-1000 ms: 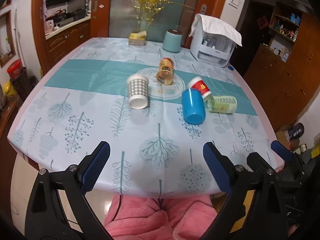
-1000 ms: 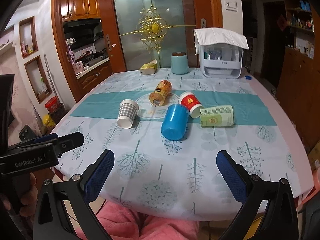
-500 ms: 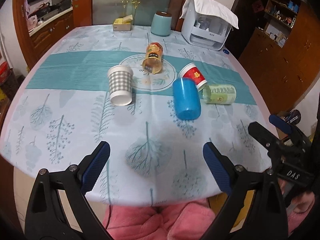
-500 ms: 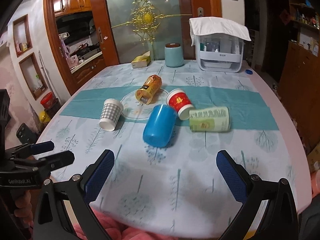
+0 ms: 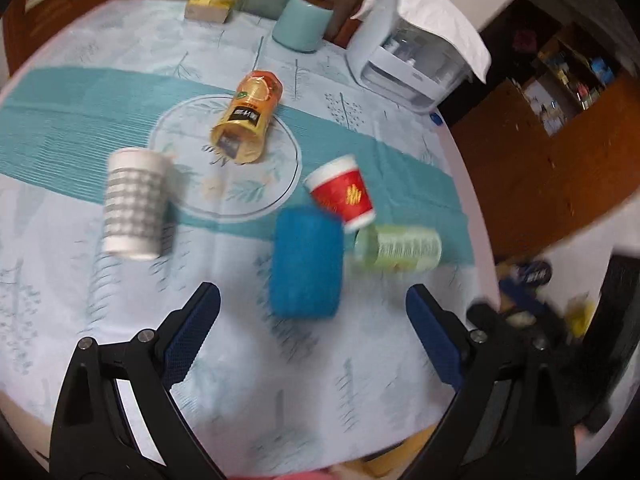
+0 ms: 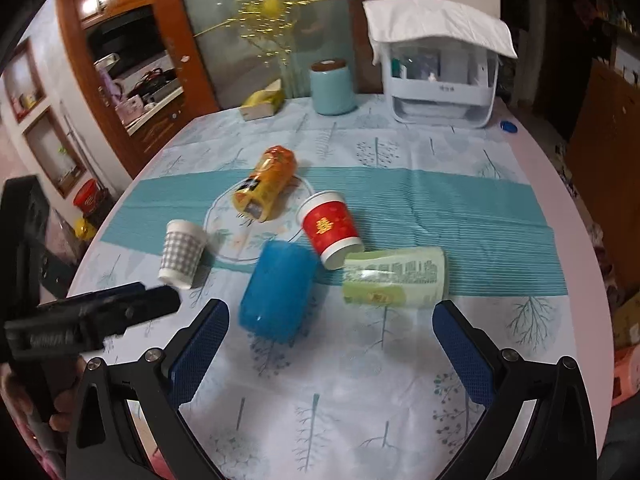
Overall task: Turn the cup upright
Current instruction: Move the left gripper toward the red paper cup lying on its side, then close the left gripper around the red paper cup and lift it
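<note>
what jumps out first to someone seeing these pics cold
Five cups lie tipped over mid-table on the tree-print cloth: the bright blue cup nearest, the red cup and green cup just right of it, the orange cup behind, and the checked cup off to the left. Both open tools, left and right, face the blue one.

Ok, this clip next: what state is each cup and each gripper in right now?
blue cup: on its side
red cup: on its side
green cup: on its side
orange cup: on its side
checked cup: on its side
left gripper: open, empty
right gripper: open, empty
</note>
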Demonstrator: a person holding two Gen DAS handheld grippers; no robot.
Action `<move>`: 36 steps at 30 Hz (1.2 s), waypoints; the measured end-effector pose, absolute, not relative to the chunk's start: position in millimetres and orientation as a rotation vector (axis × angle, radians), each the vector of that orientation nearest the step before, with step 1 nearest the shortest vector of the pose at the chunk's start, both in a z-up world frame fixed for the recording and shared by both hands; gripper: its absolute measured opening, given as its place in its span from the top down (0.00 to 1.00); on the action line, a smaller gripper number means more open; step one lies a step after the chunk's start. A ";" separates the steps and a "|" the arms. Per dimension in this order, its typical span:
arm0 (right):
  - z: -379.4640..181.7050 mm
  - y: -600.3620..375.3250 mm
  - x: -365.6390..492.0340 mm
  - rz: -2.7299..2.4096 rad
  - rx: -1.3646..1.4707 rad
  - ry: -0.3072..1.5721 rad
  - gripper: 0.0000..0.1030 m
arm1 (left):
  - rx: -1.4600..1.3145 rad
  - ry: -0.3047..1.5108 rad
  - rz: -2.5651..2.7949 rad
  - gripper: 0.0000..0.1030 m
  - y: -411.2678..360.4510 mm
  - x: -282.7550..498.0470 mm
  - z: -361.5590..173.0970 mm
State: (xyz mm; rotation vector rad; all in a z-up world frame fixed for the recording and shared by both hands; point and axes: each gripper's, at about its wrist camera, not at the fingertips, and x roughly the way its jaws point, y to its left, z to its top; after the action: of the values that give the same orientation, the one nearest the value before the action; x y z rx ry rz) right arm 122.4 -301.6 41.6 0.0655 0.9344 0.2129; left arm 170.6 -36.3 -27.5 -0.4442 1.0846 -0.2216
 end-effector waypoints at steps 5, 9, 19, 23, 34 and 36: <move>29.6 -318.7 156.0 0.200 0.108 0.966 0.00 | -0.479 1.147 -0.170 0.10 -56.1 226.6 -47.2; 13.2 -326.4 183.9 0.184 0.125 0.996 0.00 | -0.555 1.220 -0.195 0.10 -71.0 263.0 -69.2; -38.9 -341.3 229.7 0.102 0.047 1.053 0.00 | -0.588 1.305 -0.145 0.11 -96.3 323.9 -109.9; -45.4 -348.8 234.3 0.107 0.067 1.051 0.00 | -0.566 1.327 -0.138 0.21 -105.7 339.0 -124.1; -46.9 -352.2 221.8 0.091 0.097 1.056 0.00 | -0.583 1.316 -0.221 0.44 -113.5 348.5 -122.2; -42.6 -349.8 215.5 0.095 0.103 1.050 0.00 | -0.588 1.288 -0.265 0.44 -109.6 342.8 -104.6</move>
State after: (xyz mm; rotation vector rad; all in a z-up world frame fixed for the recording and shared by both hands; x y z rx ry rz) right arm 215.5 -349.8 -42.6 0.1028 1.0498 0.0949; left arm 342.8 -109.6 -104.6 -0.5878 1.2878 -0.2655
